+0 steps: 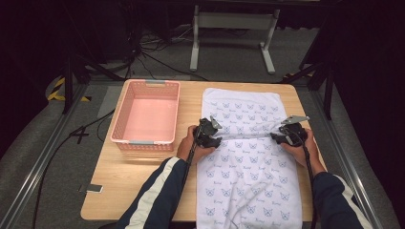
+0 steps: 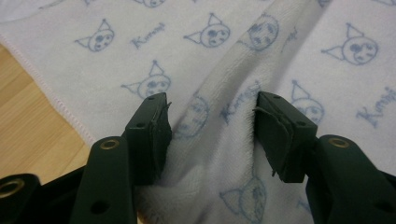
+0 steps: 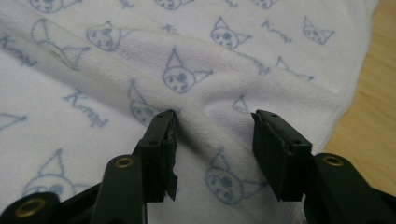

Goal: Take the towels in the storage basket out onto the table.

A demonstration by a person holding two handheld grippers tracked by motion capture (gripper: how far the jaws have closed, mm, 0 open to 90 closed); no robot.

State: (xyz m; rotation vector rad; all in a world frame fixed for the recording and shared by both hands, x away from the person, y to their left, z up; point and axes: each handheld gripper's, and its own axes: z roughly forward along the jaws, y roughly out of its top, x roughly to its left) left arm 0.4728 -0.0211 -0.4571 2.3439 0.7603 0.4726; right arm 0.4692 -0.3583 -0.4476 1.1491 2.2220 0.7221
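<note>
Towel [image 1: 250, 157], white terry with a printed pattern, lay lengthwise on the table [image 1: 138, 183], at three o'clock from the pink basket [image 1: 147, 116]. It appeared light, limp and easily bunched. Left gripper [image 2: 211, 125] and right gripper [image 3: 212, 140] each stood spread astride a raised fold, not yet pinching. Best hold, in my judgement: those ridges near each side hem.

You're wearing a navy jacket with a broad white stripe down each sleeve, and your left tongs [image 1: 216, 135] and right tongs [image 1: 275, 137] are black, with flat jaw pads frayed at the edges, brass-ringed screw holes, trailing black cables, and a grey three-cornered plate on top.
</note>
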